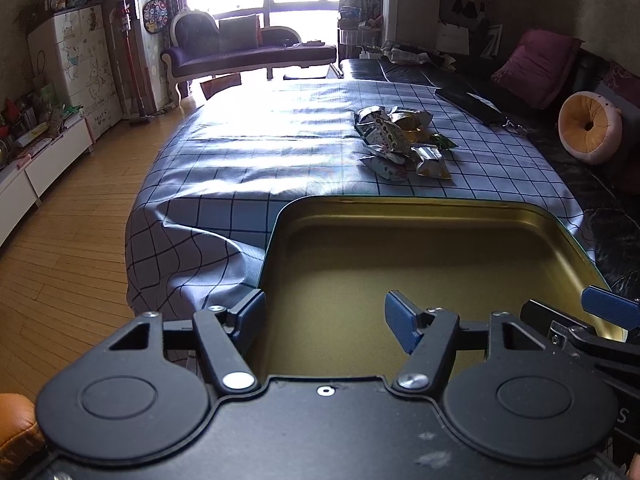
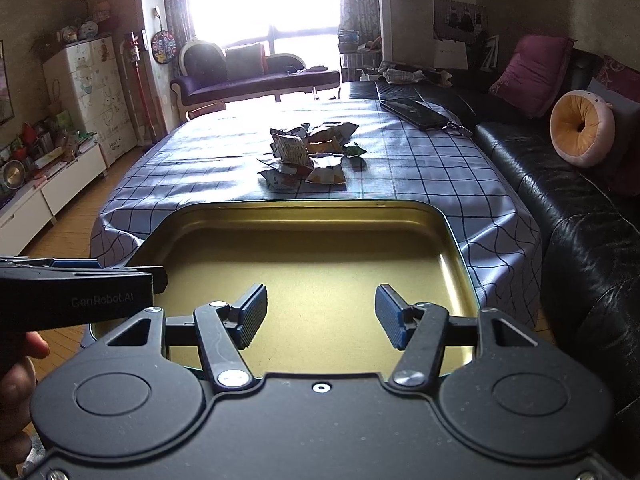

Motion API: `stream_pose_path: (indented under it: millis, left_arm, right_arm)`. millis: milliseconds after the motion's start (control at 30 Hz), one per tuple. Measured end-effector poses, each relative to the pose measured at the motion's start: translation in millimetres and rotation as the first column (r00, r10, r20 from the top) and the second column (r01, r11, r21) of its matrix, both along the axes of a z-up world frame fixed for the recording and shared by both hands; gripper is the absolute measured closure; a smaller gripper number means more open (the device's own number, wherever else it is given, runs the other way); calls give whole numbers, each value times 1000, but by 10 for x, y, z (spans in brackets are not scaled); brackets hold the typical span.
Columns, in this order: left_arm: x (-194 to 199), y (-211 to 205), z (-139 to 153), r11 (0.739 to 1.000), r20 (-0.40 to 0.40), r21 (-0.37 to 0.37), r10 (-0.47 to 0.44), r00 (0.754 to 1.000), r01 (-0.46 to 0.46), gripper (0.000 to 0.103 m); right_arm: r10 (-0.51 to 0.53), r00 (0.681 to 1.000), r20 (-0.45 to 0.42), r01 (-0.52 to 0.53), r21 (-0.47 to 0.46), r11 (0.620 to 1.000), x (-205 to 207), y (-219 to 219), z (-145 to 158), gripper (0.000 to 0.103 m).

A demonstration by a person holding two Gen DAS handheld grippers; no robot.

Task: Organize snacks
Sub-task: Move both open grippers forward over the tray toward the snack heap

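Start of sorting judged: both claws, left claw (image 1: 326, 320) & right claw (image 2: 320, 316), are held apart & empty over gold tin (image 2: 312, 216); next, snack pile (image 2: 308, 156) on tabletop (image 2: 420, 168) must be reached for.

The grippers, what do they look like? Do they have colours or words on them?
Both are matte black, with two round discs at the base and silver screws. The left gripper and the right gripper each have two fingers ending in ribbed blue pads. The left one's side reads "GenRobot.AI" in grey letters. No cables or sleeves show.

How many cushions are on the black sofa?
2: a magenta square cushion against the sofa's back, and a round orange-and-pink plush cushion nearer the camera. More may be hidden outside the frame.
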State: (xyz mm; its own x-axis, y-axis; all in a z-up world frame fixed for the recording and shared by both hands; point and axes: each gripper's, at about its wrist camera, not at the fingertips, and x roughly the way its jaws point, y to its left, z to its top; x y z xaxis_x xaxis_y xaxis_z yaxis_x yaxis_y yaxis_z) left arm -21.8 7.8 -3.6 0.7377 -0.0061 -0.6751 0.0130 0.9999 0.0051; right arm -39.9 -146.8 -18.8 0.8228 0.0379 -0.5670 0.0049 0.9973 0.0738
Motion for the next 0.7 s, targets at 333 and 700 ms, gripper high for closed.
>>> stream_pose_path:
  millis: [333, 700]
  left_arm:
    - [373, 45, -7, 1000, -53, 10, 1, 999, 0, 35]
    - [819, -10, -13, 997, -50, 81, -3, 999, 7, 39]
  right_arm:
    - [0, 999, 45, 0, -12, 1000, 89, -18, 69, 40]
    - [-3, 996, 87, 6, -44, 999, 420, -35, 141, 40]
